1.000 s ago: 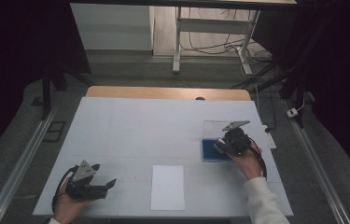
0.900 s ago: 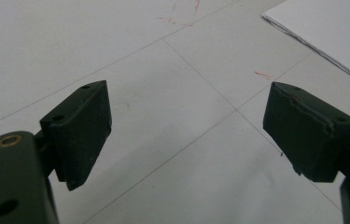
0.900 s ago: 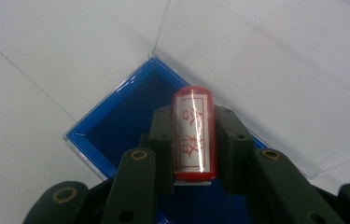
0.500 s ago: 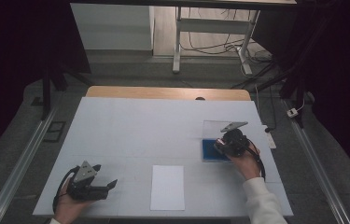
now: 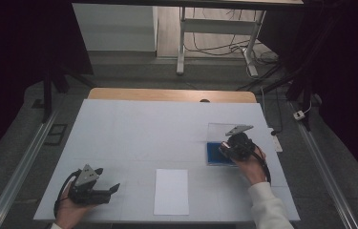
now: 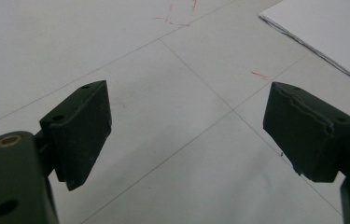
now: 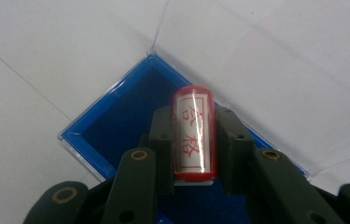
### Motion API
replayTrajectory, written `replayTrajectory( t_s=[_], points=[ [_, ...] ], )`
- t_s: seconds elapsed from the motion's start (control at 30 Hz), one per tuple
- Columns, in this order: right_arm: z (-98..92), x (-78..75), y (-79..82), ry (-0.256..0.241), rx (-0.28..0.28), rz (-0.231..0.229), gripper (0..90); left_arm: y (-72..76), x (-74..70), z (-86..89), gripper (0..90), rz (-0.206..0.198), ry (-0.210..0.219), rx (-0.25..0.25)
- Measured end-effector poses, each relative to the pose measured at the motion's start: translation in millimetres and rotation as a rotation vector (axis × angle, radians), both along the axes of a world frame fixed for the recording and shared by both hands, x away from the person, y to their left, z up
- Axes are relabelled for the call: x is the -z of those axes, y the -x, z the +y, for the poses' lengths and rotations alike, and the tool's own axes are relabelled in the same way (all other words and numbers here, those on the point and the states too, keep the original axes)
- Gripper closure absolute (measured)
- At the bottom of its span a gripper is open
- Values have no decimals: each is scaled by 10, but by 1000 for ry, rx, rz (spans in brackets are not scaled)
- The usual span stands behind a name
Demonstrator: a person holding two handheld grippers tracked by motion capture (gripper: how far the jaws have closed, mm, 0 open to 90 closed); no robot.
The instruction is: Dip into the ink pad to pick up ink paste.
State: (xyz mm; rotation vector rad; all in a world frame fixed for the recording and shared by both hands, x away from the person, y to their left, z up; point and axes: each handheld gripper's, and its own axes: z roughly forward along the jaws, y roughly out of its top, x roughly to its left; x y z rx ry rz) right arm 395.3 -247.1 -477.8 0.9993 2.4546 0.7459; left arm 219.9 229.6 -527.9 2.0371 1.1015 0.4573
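Note:
My right gripper (image 7: 192, 140) is shut on a red stamp (image 7: 194, 133) with a white label of red characters, held just over a blue ink pad (image 7: 116, 126) in a clear case with its lid (image 7: 275, 60) open. In the high view the right gripper (image 5: 236, 145) hovers at the ink pad (image 5: 213, 153) on the table's right. A white paper sheet (image 5: 171, 191) lies at the front centre. My left gripper (image 5: 110, 191) rests at the front left, open, its jaws apart over bare table in the left gripper view (image 6: 186, 135), with the paper's corner (image 6: 331, 32) beyond.
The white table (image 5: 143, 129) has faint grid lines and a wooden strip at its far edge. Beyond it stand a desk frame and cables on the floor. A power strip (image 5: 276, 142) sits at the table's right edge.
The right gripper with the stamp has shifted slightly over the ink pad. The left gripper has stayed put.

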Motion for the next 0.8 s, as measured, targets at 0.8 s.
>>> replayTrajectory(
  t_s=[0.8],
  points=[
    [-220, -190, 111, -190, -13, -34, 698, -19, 34, 26, 155, 10, -6, -7]
  ],
)
